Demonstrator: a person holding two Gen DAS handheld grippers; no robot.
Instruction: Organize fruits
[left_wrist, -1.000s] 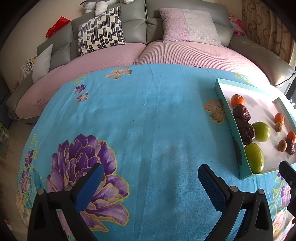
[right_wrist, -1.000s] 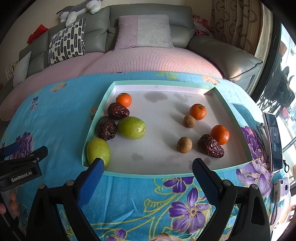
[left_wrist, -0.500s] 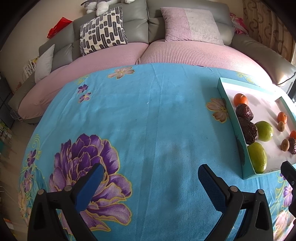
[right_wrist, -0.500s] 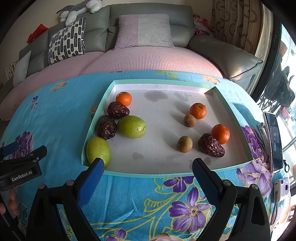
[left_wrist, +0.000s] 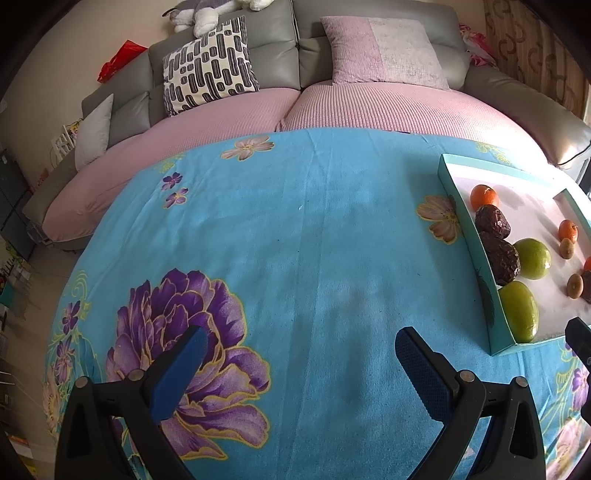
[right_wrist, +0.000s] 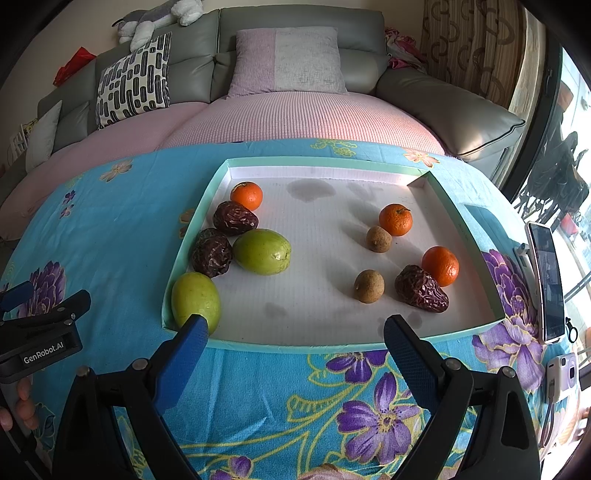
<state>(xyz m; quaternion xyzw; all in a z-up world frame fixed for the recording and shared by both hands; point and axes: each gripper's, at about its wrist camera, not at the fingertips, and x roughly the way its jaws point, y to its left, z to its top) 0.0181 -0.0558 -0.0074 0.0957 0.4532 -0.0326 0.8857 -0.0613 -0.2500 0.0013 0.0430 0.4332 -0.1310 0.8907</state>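
Observation:
A shallow teal-rimmed tray (right_wrist: 325, 161) with a white floor holds the fruit. On its left lie an orange (right_wrist: 246, 195), two dark wrinkled dates (right_wrist: 234, 218), and two green fruits (right_wrist: 262, 251). On its right sit two oranges (right_wrist: 395, 219), two small brown fruits (right_wrist: 379, 239) and a date (right_wrist: 421, 288). My right gripper (right_wrist: 295, 341) is open and empty, just short of the tray's near rim. My left gripper (left_wrist: 303, 354) is open and empty over the bare blue cloth, left of the tray (left_wrist: 465, 221).
A blue floral cloth (left_wrist: 280, 251) covers the round table. A phone (right_wrist: 546, 284) and a small device (right_wrist: 561, 373) lie at the right edge. A pink and grey sofa (right_wrist: 295, 114) with cushions curves behind the table. A hand (right_wrist: 18, 406) holds the left gripper.
The left wrist view has shifted a little, so the tray sits slightly lower and further right in it. The right gripper and the fruit have barely moved.

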